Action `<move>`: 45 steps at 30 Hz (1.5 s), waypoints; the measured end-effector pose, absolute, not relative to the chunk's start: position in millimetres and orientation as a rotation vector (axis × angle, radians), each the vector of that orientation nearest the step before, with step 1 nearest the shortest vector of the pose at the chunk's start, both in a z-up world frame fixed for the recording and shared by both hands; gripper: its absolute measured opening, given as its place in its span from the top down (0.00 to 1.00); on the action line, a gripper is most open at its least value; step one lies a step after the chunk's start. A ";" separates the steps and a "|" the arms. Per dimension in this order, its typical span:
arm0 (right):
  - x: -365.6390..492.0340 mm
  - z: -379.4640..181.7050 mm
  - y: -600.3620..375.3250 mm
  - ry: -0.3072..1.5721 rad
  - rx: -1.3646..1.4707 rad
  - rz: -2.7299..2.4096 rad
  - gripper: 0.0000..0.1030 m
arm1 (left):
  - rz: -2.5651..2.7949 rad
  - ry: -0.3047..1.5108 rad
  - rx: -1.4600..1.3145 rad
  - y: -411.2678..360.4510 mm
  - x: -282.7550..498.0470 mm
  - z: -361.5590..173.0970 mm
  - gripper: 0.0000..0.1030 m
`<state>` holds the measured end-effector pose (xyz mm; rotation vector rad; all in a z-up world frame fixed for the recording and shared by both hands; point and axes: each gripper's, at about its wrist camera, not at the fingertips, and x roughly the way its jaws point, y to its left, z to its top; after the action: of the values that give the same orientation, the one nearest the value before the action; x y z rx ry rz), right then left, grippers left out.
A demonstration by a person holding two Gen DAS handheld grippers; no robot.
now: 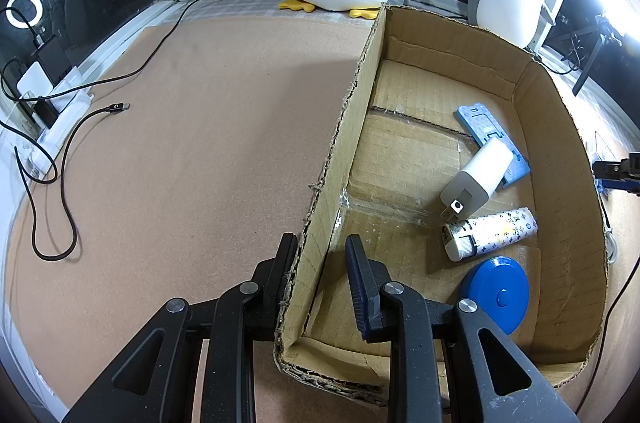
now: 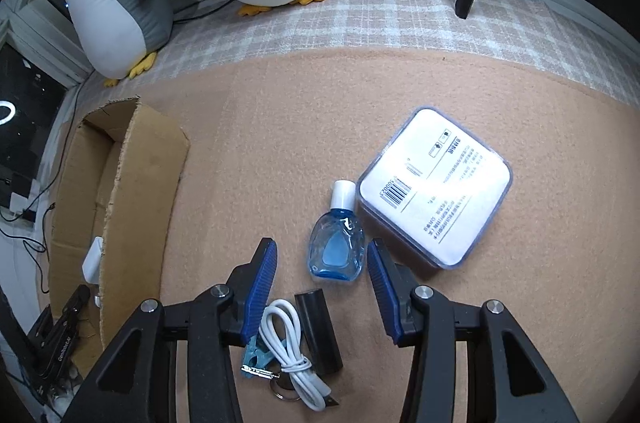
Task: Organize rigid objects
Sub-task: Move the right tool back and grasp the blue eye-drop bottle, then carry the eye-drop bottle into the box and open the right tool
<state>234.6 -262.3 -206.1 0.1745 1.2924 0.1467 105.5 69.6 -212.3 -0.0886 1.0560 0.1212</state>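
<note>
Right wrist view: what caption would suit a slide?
Open right gripper hovers over a blue bottle on the tan mat, beside a square box, white cable and black cylinder.

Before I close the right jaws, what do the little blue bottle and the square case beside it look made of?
The blue bottle looks like clear, blue-tinted hard plastic, possibly glass: you can see through it, and it shows glossy highlights. Its cap looks like opaque white plastic. The square case looks like clear rigid plastic with rounded corners and a see-through rim around a white printed label with a barcode.
</note>
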 end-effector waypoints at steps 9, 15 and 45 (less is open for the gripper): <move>242.9 -219.0 -253.6 1.328 0.111 0.121 0.59 | 0.121 1.056 -0.090 69.7 105.5 -212.4 0.74; 245.3 -219.6 -249.8 1.326 0.061 0.109 0.69 | 0.121 1.056 -0.090 69.7 105.5 -212.4 0.74; 210.8 -130.1 -145.2 1.142 0.072 0.466 0.73 | 0.121 1.055 -0.092 69.9 105.6 -211.6 0.74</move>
<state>210.8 -145.2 -130.1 0.0719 1.1420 0.4663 105.6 69.9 -211.6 -0.0916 1.0552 0.1205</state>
